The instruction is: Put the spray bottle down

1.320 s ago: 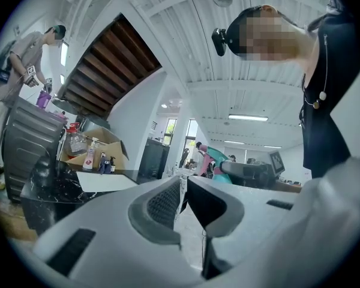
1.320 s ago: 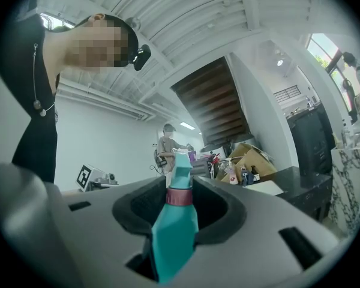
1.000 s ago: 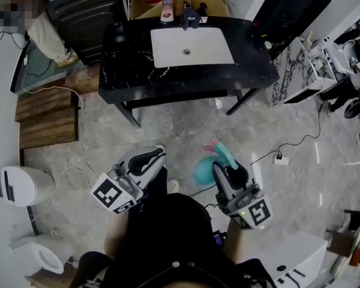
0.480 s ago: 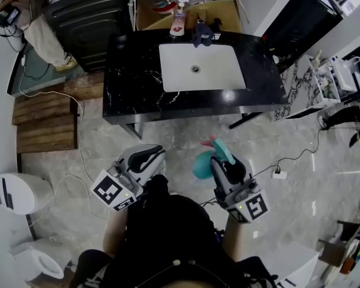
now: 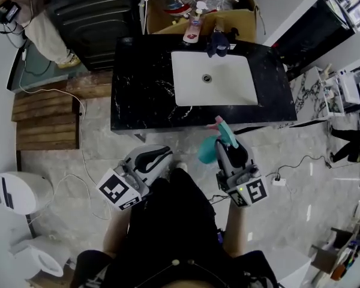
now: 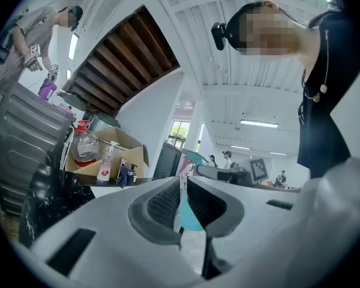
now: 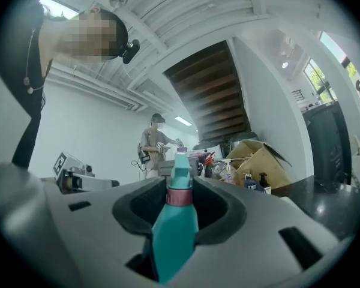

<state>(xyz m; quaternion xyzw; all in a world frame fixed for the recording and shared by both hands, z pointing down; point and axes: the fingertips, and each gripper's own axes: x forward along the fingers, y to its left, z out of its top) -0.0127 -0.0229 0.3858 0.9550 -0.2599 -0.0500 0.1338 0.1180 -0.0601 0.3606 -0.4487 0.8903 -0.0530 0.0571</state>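
Gripping the teal spray bottle [image 7: 175, 233] by its body, just under the pink collar, the right gripper [image 7: 179, 204] has its jaws clamped on it, while the left gripper [image 6: 181, 201] has its jaws drawn nearly together on nothing. In the head view the bottle [image 5: 209, 150] hangs over the floor, just short of the near edge of the black counter [image 5: 138, 95], so the plainest risk is letting go too soon: it would drop past that edge onto the tiles. The body looks smooth and tapered, and a loosened hold could let it slide out nose first. Set down in the white basin [image 5: 219, 87] sunk into the counter, it would likely tip on the slope; the flat stone to either side of the basin looks safer. A long reach toward the counter's far edge could knock the pump bottle [image 5: 192, 32] or the dark bottle [image 5: 219, 44] standing there.
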